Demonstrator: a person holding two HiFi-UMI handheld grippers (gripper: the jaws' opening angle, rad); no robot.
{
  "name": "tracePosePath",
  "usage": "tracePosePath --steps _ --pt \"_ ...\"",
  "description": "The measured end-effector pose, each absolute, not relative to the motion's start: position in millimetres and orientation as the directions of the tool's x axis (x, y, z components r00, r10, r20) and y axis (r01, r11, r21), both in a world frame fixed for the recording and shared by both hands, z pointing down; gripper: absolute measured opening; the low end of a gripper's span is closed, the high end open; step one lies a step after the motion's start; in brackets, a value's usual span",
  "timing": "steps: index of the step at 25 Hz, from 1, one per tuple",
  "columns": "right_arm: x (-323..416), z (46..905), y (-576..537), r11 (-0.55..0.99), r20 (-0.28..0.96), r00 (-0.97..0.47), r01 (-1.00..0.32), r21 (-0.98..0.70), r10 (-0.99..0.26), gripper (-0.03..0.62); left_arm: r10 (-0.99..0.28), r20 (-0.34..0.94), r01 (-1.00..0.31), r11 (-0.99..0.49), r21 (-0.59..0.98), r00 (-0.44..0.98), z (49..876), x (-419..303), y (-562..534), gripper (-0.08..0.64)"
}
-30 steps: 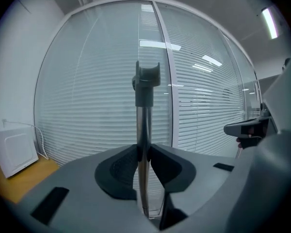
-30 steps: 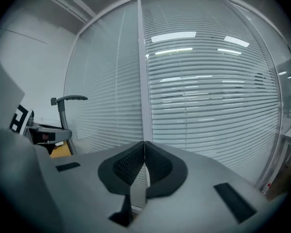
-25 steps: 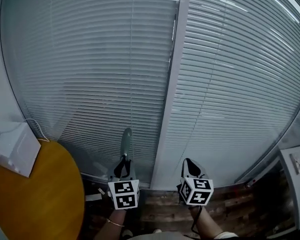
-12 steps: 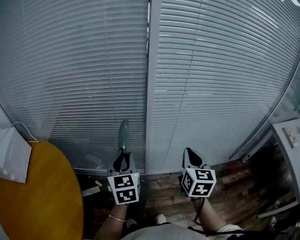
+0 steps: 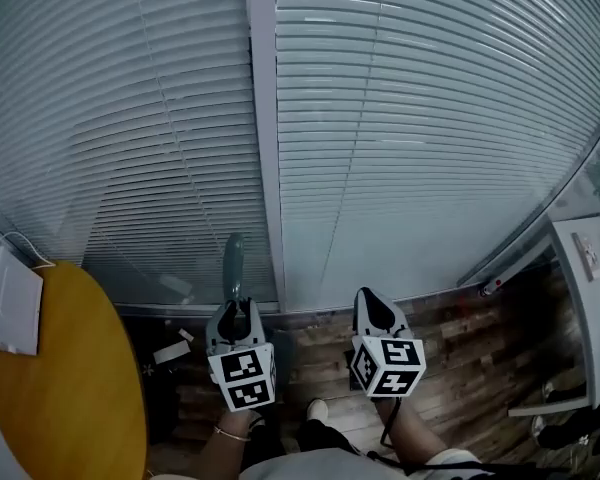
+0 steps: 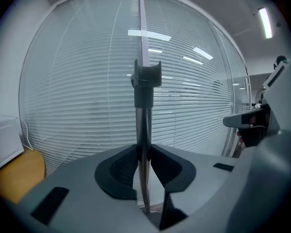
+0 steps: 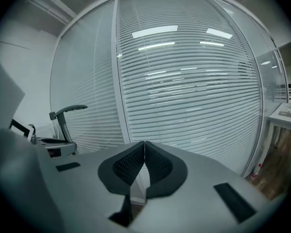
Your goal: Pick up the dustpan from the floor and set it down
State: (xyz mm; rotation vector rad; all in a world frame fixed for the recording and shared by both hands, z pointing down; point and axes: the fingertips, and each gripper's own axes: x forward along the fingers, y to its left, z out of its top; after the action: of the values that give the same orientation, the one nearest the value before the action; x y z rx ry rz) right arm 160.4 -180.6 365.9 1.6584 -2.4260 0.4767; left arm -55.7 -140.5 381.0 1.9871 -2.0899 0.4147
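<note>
Dropped lower now: left gripper (image 5: 237, 315) pinches the dustpan handle (image 5: 234, 263) sticking up at 12 o'clock, right gripper (image 5: 372, 310) is closed empty, and that skinny pole could twist loose touching the floor (image 5: 450, 338).

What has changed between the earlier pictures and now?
The left gripper and the right gripper have sunk slightly toward the wooden floor, and the head view has swung: the window post drifted left in it and more floor shows. Nothing was taken or released. The left still clamps the dustpan handle; the right stays shut and empty.
</note>
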Motion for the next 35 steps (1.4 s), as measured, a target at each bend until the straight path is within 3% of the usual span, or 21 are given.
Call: tracePosePath --steps 12,26,35 --pt "169 459 -216 0.371 0.430 -0.397 -0.917 -0.147 -0.811 0.032 -0.900 0.413 -0.989 0.144 -0.013 -0.137 452 -42 -182 0.093" --pt "170 534 -244 0.283 0.439 -0.331 -0.943 -0.173 -0.835 0.032 -0.884 0.449 -0.988 0.154 0.014 -0.132 542 -35 -205 0.093" --pt "181 578 -233 0.277 0.465 -0.289 -0.956 -0.096 -0.837 0.032 -0.868 0.484 -0.991 0.132 -0.003 -0.117 587 -25 -196 0.094"
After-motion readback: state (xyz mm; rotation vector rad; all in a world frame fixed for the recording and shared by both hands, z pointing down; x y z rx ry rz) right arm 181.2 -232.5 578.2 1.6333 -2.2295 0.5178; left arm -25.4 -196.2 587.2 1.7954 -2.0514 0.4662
